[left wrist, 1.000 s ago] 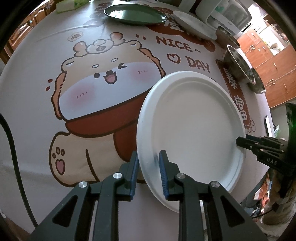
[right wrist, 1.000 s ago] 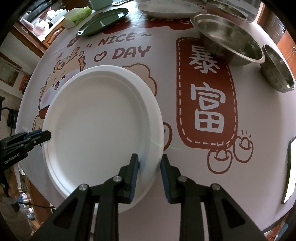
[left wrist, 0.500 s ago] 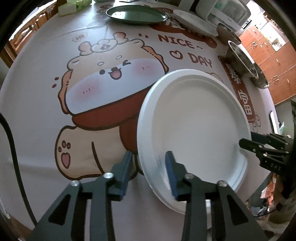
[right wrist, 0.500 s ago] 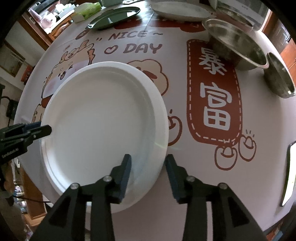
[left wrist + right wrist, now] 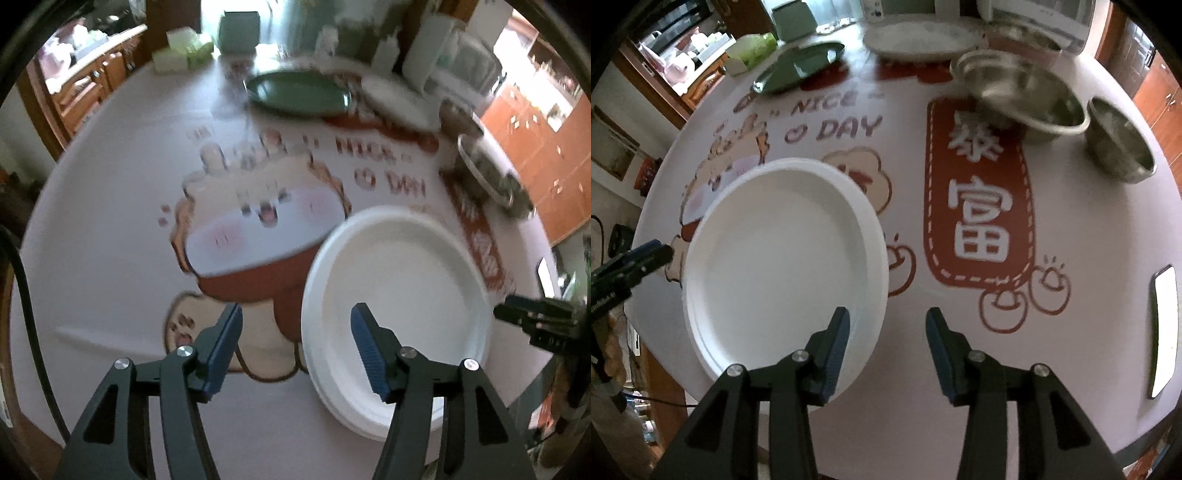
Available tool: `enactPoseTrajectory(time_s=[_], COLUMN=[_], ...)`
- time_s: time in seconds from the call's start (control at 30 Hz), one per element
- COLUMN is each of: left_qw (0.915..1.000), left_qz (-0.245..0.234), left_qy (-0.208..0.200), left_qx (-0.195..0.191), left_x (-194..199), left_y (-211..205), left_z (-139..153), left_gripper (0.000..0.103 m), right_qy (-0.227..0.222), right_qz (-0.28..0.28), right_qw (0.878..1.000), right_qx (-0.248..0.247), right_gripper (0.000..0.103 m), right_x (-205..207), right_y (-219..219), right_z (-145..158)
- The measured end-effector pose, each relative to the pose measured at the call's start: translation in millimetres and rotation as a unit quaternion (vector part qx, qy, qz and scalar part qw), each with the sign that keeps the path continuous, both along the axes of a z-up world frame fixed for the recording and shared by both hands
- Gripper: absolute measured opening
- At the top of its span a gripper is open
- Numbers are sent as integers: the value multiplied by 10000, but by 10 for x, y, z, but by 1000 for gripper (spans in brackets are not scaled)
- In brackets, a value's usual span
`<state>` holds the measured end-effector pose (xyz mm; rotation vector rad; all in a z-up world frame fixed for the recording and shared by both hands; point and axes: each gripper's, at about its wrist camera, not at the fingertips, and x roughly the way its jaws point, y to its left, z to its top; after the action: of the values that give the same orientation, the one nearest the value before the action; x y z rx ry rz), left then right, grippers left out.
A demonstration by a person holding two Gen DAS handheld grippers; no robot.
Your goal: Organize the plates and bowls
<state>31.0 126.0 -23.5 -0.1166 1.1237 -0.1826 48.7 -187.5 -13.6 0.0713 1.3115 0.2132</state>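
— The white plates (image 5: 399, 295), where are they lying?

— They lie as a small stack on the tablecloth (image 5: 122, 184), near the front edge of the round table, partly over the printed cartoon animal. No gripper is touching them.

— What is the left gripper (image 5: 295, 347) doing?

— Its jaws are opening. The left rim of the stack shows below the gap between the blue pads, but the pads do not press on it. The picture from that side is blurred.

— And the right gripper (image 5: 884, 343)?

— It stands open too, above the right rim of the stack, and it holds nothing. Its left finger is over the plates, its right finger is over bare cloth.

— What else is on the table?

— At the far side there is a green plate (image 5: 799, 66), and just beside it another white plate (image 5: 919, 40). On the right are a large steel bowl (image 5: 1023, 92) and a smaller steel bowl (image 5: 1119, 140), close to each other, well apart from the stack.
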Motion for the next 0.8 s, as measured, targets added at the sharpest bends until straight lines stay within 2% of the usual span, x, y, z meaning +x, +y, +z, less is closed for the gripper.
enactPoseTrajectory(time_s=[0.1,0.2,0.4,0.5,0.63,0.8], left_qw=[9986,9961,9932,9907,9866,9829], left_qz=[115,22,-86,-274,-357,-321], left_qy=[-505,-862,-1052,-1268,-1593,-1808], left_qx=[-86,-183,-500,-411,28,114], left_x=[-1,4,107,134,162,412], left_y=[45,14,-107,-196,-316,-337], left_z=[293,578,1102,1341,1667,2086], left_gripper=[65,68,68,68,68,68], right_qy=[-335,-653,-935,-1138,-1431,-1849], right_qz=[17,96,181,211,197,188], right_qw=[9994,9978,9954,9930,9894,9825], right_qx=[88,75,136,253,172,92], right_gripper=[43,43,43,43,43,48], right_x=[-3,23,171,226,339,561], right_y=[-27,-44,-60,-91,-77,-84], right_z=[221,514,1084,1426,1818,2296])
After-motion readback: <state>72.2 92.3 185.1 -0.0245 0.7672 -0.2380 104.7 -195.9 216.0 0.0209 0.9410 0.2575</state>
